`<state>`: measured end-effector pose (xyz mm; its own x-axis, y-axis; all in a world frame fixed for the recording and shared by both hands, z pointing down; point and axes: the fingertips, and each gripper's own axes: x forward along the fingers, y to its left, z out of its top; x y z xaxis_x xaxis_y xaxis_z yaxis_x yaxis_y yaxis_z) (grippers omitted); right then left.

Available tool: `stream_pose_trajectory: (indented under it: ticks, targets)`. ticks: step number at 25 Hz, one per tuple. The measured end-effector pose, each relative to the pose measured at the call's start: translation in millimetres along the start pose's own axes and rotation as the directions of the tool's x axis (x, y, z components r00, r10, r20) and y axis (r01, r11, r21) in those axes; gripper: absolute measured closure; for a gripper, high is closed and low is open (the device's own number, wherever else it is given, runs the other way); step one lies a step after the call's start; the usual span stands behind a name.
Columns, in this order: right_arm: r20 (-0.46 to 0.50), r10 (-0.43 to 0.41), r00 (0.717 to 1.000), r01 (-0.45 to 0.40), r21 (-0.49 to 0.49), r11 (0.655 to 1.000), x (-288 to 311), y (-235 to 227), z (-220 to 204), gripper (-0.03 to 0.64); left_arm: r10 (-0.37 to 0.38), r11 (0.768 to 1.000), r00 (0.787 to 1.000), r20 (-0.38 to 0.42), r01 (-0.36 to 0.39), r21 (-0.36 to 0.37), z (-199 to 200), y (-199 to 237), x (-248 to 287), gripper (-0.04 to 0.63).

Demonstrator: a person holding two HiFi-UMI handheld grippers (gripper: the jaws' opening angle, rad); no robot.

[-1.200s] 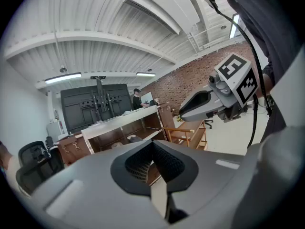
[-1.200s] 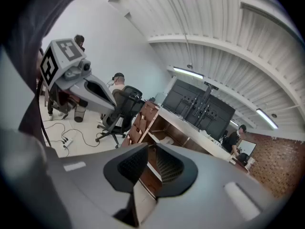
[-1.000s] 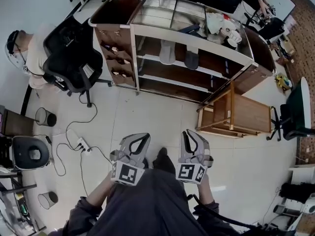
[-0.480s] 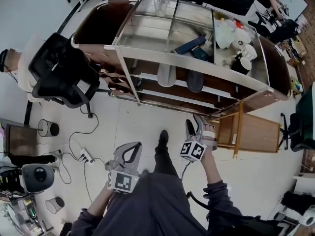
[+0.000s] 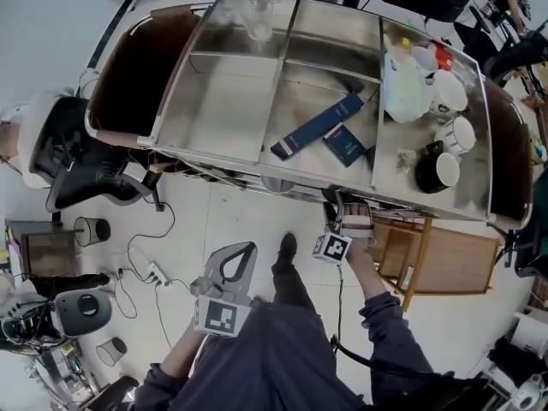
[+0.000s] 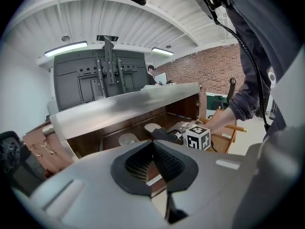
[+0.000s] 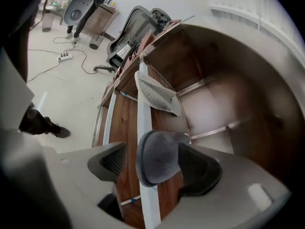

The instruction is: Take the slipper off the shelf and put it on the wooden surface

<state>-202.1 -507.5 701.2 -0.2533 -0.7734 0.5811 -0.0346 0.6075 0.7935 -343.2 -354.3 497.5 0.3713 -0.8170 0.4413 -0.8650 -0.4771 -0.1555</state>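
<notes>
Right gripper (image 7: 155, 149): jaws apart and opening; the toe of a grey slipper (image 7: 159, 163) stands between them; a clear gap shows on the left pad's side, and the right pad lies close beside the slipper without pressing on it. The slipper is on a shelf (image 7: 143, 109), its toe over the shelf's white front edge; it is not lifted. A second, paler slipper (image 7: 155, 94) lies further along the same shelf, apart from the grey one.

Left gripper (image 6: 152, 144): jaws together at the tips, nothing between them; it is held low in front of the person and points toward the shelf unit, well short of it.

Head view: the right gripper (image 5: 340, 217) reaches under the front edge of the unit's metal top (image 5: 223, 101); its marker cube (image 5: 331, 248) sits just outside that edge; the slipper itself is hidden under the top here. The left gripper (image 5: 242, 251) is to the left of the person's foot, over the floor.

On the metal top: two blue boxes (image 5: 317, 127) near the middle; mugs (image 5: 445, 169) at the right end.

Wooden surface (image 5: 445, 259): a low wooden stand just right of the right gripper, beside the unit's right end; no slipper on it. An office chair (image 5: 86, 169) stands at the unit's left end.
</notes>
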Motion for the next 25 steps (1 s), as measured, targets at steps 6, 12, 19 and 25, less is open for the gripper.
stream_pose_trajectory:
  ticks: [6, 12, 19, 25]
  targets:
    - [-0.007, -0.045, 0.999, 0.044, -0.064, 0.997, 27, -3, -9, 0.427, 0.007, 1.000, 1.000, -0.020, -0.007, -0.015, -1, 6, 20, 0.578]
    - [0.056, -0.145, 0.988, 0.144, 0.020, 0.989, -23, -28, -2, 0.523, 0.019, 1.000, 1.000, -0.012, -0.019, -0.014, -10, -9, -3, 0.578]
    - [0.101, -0.263, 0.960, 0.256, 0.076, 0.964, -143, -28, 9, 0.532, 0.037, 0.999, 0.997, 0.063, -0.039, 0.024, -26, -62, -69, 0.578]
    - [0.156, -0.301, 0.941, 0.290, 0.087, 0.953, -305, 26, 30, 0.532, 0.018, 0.999, 0.994, 0.104, -0.022, 0.037, -52, -143, -156, 0.578]
